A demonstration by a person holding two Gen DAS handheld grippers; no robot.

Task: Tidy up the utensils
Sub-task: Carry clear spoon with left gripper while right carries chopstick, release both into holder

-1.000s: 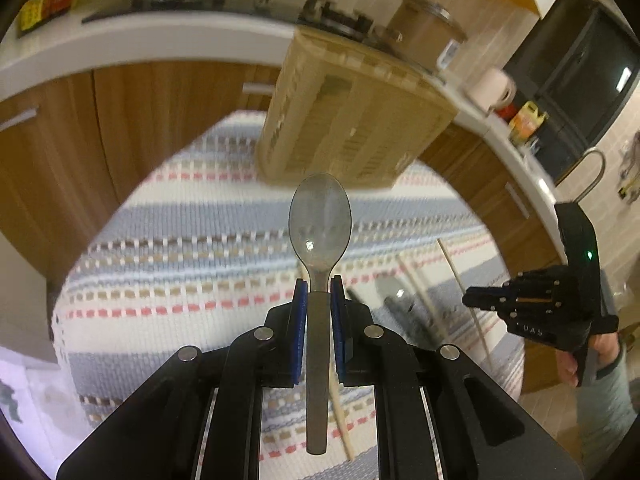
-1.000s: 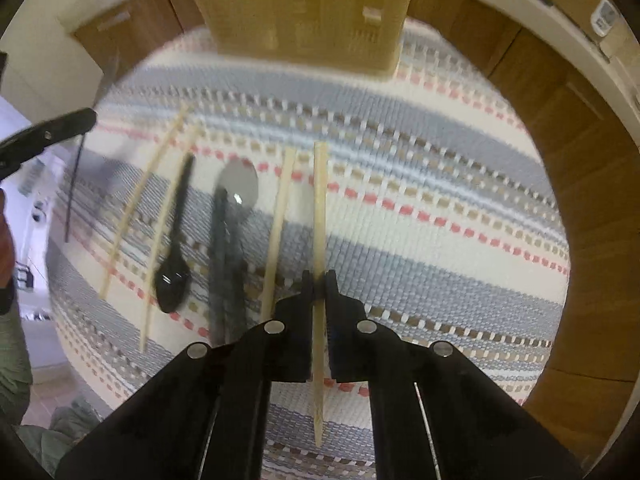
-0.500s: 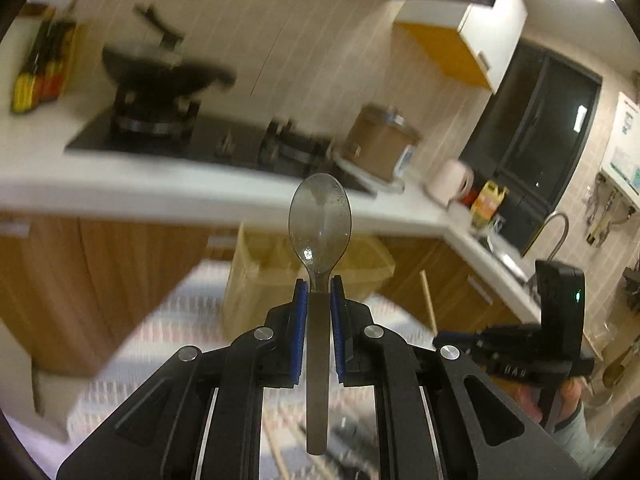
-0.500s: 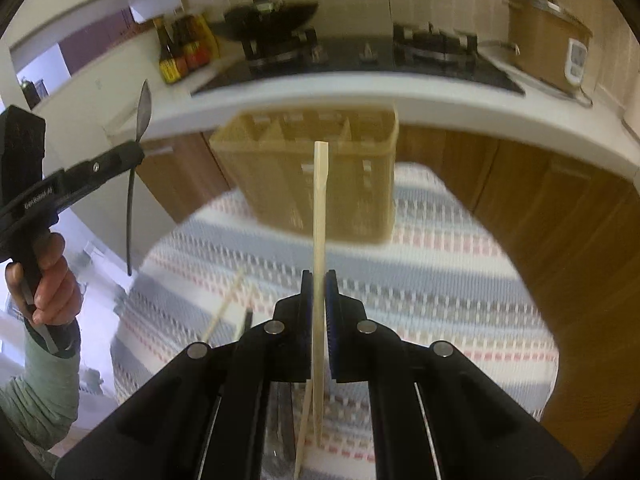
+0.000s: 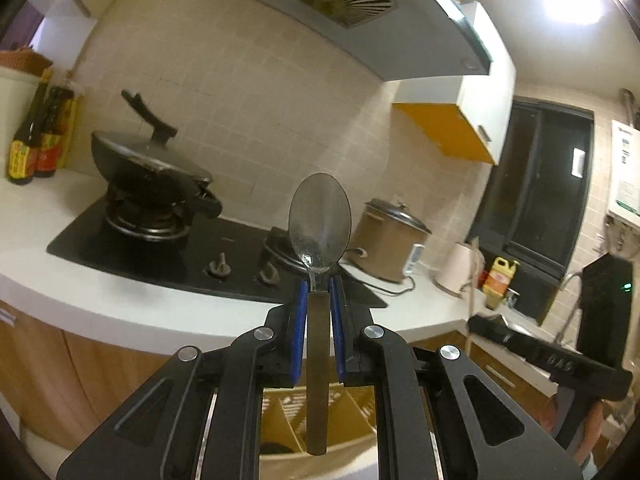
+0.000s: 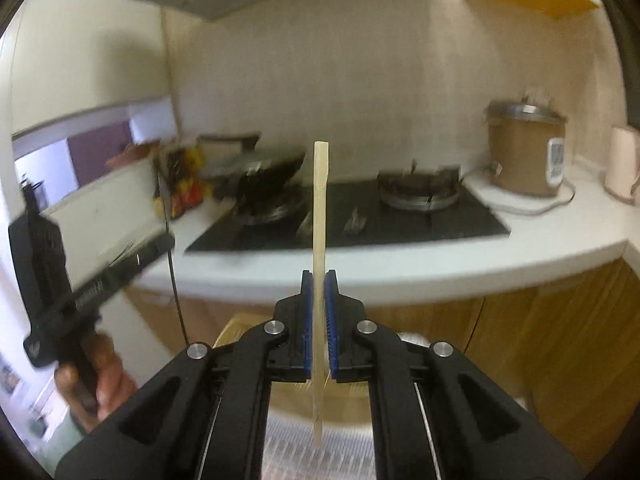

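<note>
My left gripper [image 5: 319, 286] is shut on a metal spoon [image 5: 319, 222], held upright with the bowl up and the handle hanging down over the tan utensil basket [image 5: 352, 412] just below. My right gripper [image 6: 319, 276] is shut on a single wooden chopstick [image 6: 320, 200], also upright, its lower end above the basket [image 6: 240, 330]. The right gripper shows in the left wrist view [image 5: 492, 330] at the right, and the left gripper in the right wrist view [image 6: 160, 240] at the left. The other utensils are out of view.
A white counter [image 5: 120, 304] carries a black hob [image 5: 160, 248] with a wok [image 5: 148, 160], sauce bottles [image 5: 36, 136], a brown rice cooker [image 5: 388, 236] and a kettle [image 5: 460, 268]. Wooden cabinet fronts [image 6: 560, 340] stand below. The striped mat [image 6: 288, 444] lies under the basket.
Both grippers have tilted up from looking down at the mat to looking level at the counter, lifting the spoon and the chopstick upright above the basket.
</note>
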